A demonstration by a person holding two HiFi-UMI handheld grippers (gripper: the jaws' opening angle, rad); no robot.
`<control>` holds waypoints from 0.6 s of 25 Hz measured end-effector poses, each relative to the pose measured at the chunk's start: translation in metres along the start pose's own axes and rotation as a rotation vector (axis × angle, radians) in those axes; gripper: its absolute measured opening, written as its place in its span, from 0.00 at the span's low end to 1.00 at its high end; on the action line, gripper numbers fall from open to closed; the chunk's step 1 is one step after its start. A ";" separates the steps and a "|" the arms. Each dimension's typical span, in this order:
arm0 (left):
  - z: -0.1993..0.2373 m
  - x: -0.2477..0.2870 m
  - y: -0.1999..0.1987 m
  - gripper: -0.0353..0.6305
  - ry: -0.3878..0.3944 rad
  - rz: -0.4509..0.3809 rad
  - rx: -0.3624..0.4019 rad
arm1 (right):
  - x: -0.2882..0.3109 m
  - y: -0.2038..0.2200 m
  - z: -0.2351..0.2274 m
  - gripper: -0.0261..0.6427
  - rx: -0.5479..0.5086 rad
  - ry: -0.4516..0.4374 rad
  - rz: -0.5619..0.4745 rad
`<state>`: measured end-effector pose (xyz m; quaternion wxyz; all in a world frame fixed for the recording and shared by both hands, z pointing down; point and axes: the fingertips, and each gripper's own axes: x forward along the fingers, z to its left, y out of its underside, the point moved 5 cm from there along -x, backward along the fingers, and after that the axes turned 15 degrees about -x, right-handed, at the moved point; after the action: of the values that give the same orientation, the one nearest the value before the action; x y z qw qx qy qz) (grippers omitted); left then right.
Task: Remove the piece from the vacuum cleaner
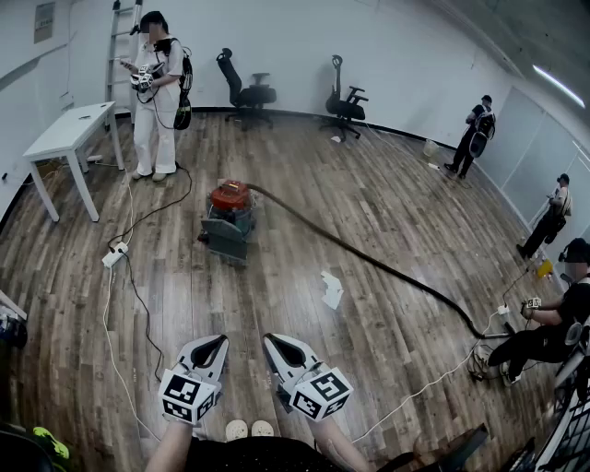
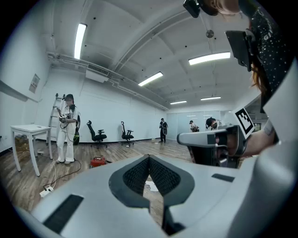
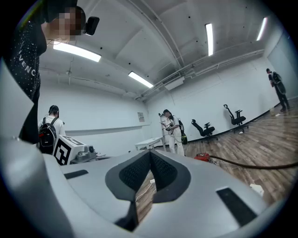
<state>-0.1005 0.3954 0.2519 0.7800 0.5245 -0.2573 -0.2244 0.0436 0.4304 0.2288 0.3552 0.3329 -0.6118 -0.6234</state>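
Not started: left gripper (image 1: 213,346) and right gripper (image 1: 279,346) both clenched empty, well apart from vacuum cleaner (image 1: 229,219), hose (image 1: 369,261) still attached.

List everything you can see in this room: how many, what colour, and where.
vacuum cleaner: 1, red top on a grey body, on the floor mid-room
hose: 1, dark, runs from the vacuum cleaner across the floor to the right
table: 1, white, far left
chairs: 2, black, by the far wall
ladder: 1, silver, far left corner
power strip: 1, white, on the floor left of the vacuum cleaner
scrap: 1, white, on the floor right of centre
people: 4; one in white far left, three in dark clothes at right
shoes: 2, pale, bottom centre
left gripper: 1, grey, shut, empty
right gripper: 1, grey, shut, empty
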 end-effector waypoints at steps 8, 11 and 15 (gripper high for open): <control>0.021 -0.015 0.001 0.07 0.011 -0.036 -0.037 | 0.001 0.007 -0.001 0.06 0.008 0.016 -0.013; 0.028 -0.019 0.004 0.07 0.014 -0.020 -0.038 | 0.004 0.015 -0.003 0.06 0.034 0.042 -0.009; 0.044 -0.015 0.010 0.07 -0.011 -0.002 -0.056 | 0.013 0.026 -0.012 0.06 0.062 0.044 0.005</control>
<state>-0.1390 0.3768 0.2729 0.7926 0.5015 -0.2548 -0.2353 0.0475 0.4129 0.2545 0.3597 0.3560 -0.6235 -0.5959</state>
